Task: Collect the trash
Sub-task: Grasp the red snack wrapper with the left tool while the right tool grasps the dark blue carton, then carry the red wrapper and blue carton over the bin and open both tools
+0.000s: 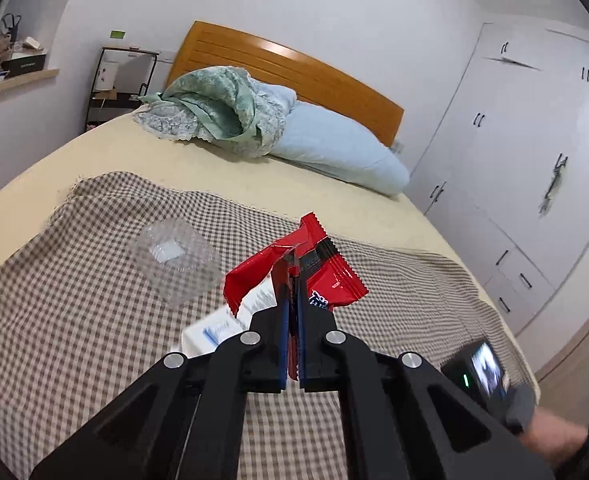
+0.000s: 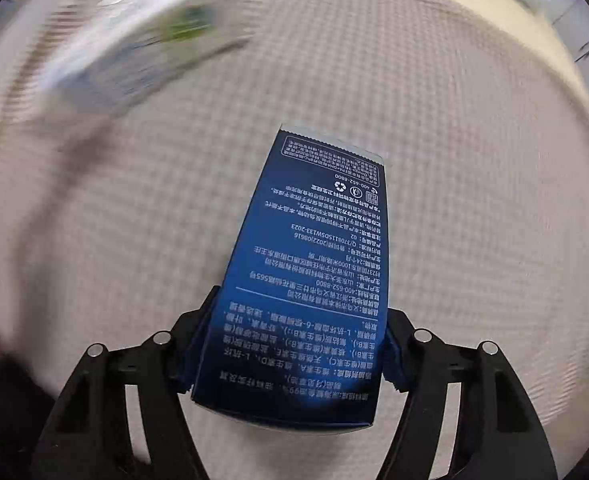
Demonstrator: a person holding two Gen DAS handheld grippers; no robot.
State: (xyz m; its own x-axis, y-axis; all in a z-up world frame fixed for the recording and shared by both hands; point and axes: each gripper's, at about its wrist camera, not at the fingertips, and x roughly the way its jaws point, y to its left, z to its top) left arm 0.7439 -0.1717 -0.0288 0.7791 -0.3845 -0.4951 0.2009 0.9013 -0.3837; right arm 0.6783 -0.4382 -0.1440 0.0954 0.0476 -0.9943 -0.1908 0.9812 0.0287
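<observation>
Mid-collection, judging by what lies about. Two pieces of trash already picked up, none yet seen in any bin; no bin or bag in either view.

Left tongs [image 1: 292, 280] clenched on a red snack wrapper [image 1: 326, 276], pinched flat between the blue pads, crumpled ends sticking out to both sides above the fingertips. Held clear above the checked cloth [image 1: 94, 320] spread over the bed [image 1: 254, 176].

Right tongs [image 2: 298, 344] pointing down at the cloth, jaws about two-thirds open and gripping a dark blue carton [image 2: 314, 264] across its width, pads pressed on its two side walls. Carton sticking forward out of the jaws, printed face toward the camera, apparently lifted off the cloth, though contact at its far end cannot be ruled out.

Left to collect, as far as visible: a clear plastic tray [image 1: 174, 260] lying on the cloth toward its left side, well apart from the wrapper, and a white box [image 1: 218, 328] with blue print just behind the left tongs. Same or a similar white box [image 2: 134, 40] blurred at the upper left of the right wrist view. Dropping both held items somewhere also outstanding.
</observation>
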